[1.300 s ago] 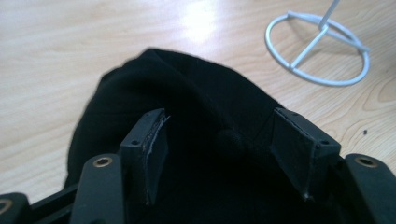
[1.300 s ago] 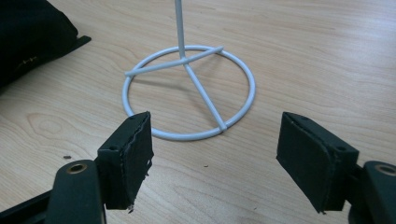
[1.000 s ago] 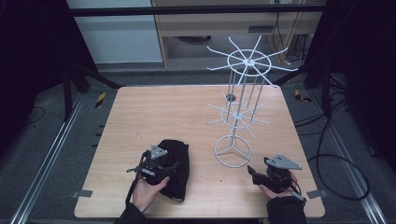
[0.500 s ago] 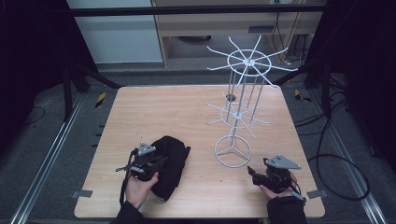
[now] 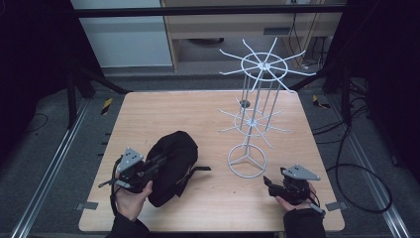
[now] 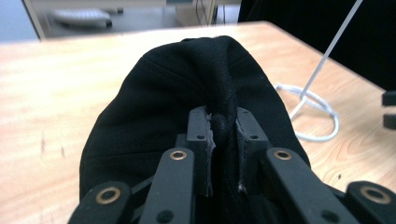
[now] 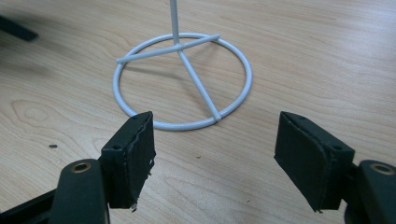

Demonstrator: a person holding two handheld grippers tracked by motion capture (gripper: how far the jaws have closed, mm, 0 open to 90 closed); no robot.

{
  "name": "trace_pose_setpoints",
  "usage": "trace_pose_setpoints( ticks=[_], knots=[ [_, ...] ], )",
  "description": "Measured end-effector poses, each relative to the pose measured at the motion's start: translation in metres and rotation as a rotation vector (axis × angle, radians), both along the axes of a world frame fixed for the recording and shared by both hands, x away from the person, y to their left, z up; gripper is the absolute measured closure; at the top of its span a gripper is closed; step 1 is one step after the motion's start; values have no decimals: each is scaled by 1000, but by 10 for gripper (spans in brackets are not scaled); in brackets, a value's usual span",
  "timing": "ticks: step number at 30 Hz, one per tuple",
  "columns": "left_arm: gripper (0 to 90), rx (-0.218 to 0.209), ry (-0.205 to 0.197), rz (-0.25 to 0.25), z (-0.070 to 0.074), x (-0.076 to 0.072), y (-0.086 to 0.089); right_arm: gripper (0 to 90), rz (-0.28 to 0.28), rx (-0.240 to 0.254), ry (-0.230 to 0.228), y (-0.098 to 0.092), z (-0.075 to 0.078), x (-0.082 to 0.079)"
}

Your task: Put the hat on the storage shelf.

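Nearest, our left gripper (image 5: 157, 161) has just closed its fingers (image 6: 201, 140), now pinching a fold of the black cap (image 5: 171, 166) at the tabletop's (image 5: 163, 114) left front; our right gripper (image 5: 271, 183) waits, fingers spread. Beyond stands the white wire rack (image 5: 252, 124), hooks bare: grasp done, hanging left.

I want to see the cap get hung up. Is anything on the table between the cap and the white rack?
Nothing visible. The left tool pinches the black cap, and bare table lies between it and the rack. The right tool waits open by the rack's base.
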State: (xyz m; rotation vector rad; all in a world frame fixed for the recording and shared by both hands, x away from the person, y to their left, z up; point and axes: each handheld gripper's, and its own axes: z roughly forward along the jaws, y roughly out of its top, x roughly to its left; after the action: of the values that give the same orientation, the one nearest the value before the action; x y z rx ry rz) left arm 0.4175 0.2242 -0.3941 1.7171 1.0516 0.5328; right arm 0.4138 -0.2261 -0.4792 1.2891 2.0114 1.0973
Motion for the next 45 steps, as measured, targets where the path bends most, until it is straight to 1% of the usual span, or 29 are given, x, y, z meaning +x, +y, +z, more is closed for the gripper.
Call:
trace_pose_setpoints(
  ticks=[3, 4, 6, 11, 12, 16, 21, 26, 31, 39, 45],
  knots=[
    [786, -29, -28, -7, 8, -4, 3, 287, -5, 1, -7, 0, 0, 0],
    [787, -46, -43, -12, 12, -6, 5, 288, -8, 8, -5, 0, 1, -1],
    [787, -64, -56, -17, 17, -8, 6, 286, -16, 1, -20, -1, 1, 0],
    [787, -103, -106, -27, 32, -12, 10, 281, -27, 14, -23, -2, 2, -1],
    [787, -115, -121, -29, 36, -13, 12, 280, -26, 4, -34, -2, 1, 0],
    [787, -155, -149, -42, 49, -16, 15, 276, -31, 5, -29, -2, 1, -1],
    [788, -195, -203, -58, 65, -20, 17, 274, -36, -8, -37, -2, 0, 0],
    [788, -243, -260, -81, 83, -21, 13, 274, -39, -6, -37, -2, 1, 0],
    [788, -270, -300, -100, 99, -22, 5, 273, -37, -5, -39, -3, 1, 0],
    [788, -305, -345, -132, 119, -21, -7, 273, -35, -14, -46, -4, 0, 0],
    [789, -330, -375, -139, 133, -20, -10, 273, -34, -14, -46, -3, 0, 1]
  ],
)
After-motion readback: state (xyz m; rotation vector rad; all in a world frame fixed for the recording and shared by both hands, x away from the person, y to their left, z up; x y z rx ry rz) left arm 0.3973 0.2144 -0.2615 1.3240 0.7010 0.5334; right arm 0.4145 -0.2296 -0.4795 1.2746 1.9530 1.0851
